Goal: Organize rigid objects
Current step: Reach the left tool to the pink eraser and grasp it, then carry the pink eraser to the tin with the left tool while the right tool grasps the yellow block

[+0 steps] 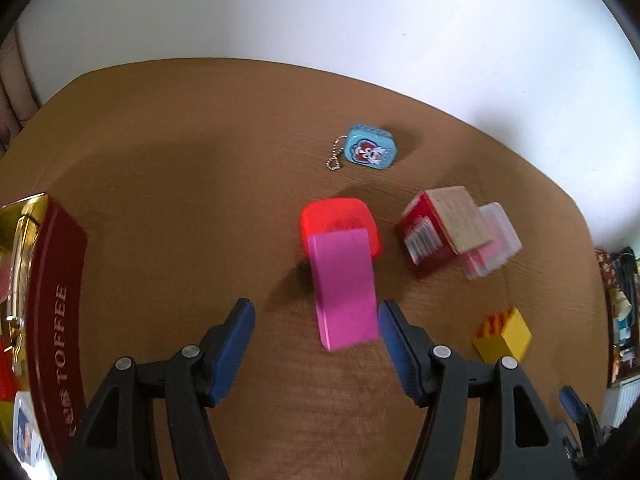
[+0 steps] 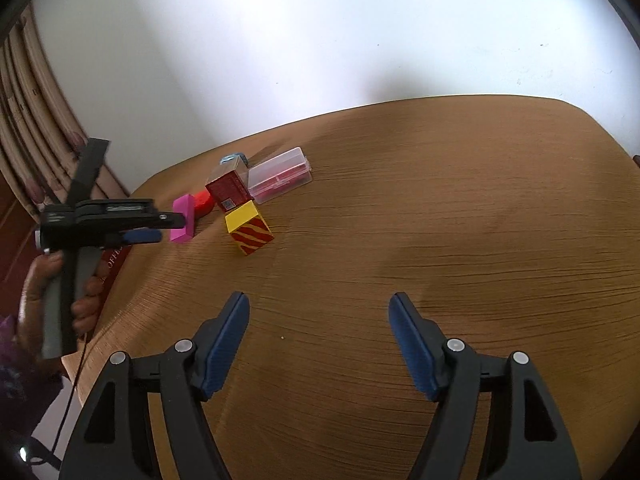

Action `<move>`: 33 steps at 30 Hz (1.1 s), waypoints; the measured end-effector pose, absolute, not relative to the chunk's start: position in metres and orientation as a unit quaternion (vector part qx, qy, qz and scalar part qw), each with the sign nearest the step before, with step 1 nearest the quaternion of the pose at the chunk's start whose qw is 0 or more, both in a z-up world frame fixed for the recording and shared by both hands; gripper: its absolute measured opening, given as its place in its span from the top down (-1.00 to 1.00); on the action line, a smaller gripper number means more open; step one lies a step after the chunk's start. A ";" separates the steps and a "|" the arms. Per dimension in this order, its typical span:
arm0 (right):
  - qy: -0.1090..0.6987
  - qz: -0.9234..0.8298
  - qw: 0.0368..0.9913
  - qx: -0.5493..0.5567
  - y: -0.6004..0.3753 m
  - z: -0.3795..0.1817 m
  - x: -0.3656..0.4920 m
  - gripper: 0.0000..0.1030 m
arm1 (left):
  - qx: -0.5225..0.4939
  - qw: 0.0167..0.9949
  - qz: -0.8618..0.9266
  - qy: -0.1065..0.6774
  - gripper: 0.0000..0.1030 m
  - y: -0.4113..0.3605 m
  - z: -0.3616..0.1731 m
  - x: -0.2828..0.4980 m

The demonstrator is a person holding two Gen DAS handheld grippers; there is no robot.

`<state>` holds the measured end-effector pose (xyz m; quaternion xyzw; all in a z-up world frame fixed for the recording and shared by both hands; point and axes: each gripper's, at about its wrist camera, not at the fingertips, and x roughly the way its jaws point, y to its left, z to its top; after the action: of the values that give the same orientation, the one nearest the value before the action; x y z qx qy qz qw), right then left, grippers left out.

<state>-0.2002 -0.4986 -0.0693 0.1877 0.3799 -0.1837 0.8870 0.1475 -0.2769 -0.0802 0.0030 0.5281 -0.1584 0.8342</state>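
I am holding my left gripper [image 1: 316, 312] open over the brown wooden table [image 1: 160, 200], the pink rectangular block [image 1: 346, 292] lying unpressed between its pads. My right gripper [image 2: 319, 306] is standing open over bare wood at lower centre. I am counting one pink block, one yellow striped cube [image 2: 250, 228], one red box [image 2: 229, 190]. The dark red toffee tin [image 1: 52, 300] is cut off at left.

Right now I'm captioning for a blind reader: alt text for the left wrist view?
An open left hand-held gripper hovers over a brown table, a pink block lying between its fingers, untouched. Beyond sit a red piece, a blue keychain tin and a yellow cube.
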 end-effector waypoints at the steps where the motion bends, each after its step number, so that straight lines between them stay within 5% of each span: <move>1: 0.381 -0.179 0.887 0.189 -0.499 -0.069 -0.201 -0.37 | -0.001 0.836 -0.157 0.525 -0.28 -0.277 -0.082 0.150; 9: 0.385 -0.169 0.886 0.195 -0.499 -0.070 -0.202 -0.41 | -0.028 0.855 -0.151 0.496 -0.26 -0.273 -0.090 0.159; 10: 0.386 -0.169 0.885 0.196 -0.499 -0.070 -0.202 -0.41 | -0.024 0.857 -0.150 0.493 -0.05 -0.273 -0.090 0.157; 11: 0.387 -0.169 0.885 0.197 -0.499 -0.070 -0.202 -0.41 | -0.019 0.857 -0.150 0.492 0.41 -0.274 -0.090 0.156; 33: 0.415 -0.115 0.897 0.100 -0.470 -0.058 -0.140 -0.46 | -0.036 0.841 -0.183 0.508 0.39 -0.204 -0.086 0.076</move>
<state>-0.1400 -0.4699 -0.0584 0.1002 0.4150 -0.1152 0.8969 0.0763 -0.2042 -0.0860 -0.0359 0.5079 -0.1826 0.8411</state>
